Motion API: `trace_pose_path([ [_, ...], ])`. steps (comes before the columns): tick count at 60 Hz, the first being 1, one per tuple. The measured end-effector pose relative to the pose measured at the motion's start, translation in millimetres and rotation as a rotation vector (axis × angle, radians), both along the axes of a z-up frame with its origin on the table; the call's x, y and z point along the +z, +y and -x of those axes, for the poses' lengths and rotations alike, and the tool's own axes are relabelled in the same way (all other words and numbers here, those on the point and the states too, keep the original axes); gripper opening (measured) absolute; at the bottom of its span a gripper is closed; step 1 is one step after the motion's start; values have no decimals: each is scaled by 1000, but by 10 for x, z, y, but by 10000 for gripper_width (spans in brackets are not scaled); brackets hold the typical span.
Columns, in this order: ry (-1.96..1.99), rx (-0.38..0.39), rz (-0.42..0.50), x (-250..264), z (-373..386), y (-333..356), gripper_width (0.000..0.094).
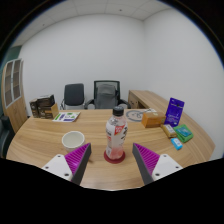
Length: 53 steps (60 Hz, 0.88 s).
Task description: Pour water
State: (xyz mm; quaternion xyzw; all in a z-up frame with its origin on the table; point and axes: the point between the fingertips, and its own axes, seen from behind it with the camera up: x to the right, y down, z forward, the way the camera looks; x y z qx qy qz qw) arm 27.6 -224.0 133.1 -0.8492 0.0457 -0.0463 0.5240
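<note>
While the gripper point(112, 163) hangs open, the bottle point(116, 134) stands on the table point(60, 158) at twelve o'clock, just ahead of the fingers; centre it, then squeeze mid-body evenly.

Tongs-mounted view, forward across table point(60, 135)

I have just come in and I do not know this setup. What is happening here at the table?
A person holds a hand-held gripper over a wooden table in an office. Its fingers are open, and a clear water bottle with a red label stands upright on the table just ahead of them, not yet gripped. A white bowl sits beside the bottle. Boxes lie further along the table, and two chairs stand behind it. No pouring has begun.
</note>
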Motion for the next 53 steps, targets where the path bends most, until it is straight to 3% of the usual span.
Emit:
trace_pose_path([
  [23, 9, -4, 40, 804, 657, -1534, 859],
  [44, -35, -65, 33, 987, 520, -1905, 859],
  [53, -17, -53, 26, 1062, 509, -1905, 858],
])
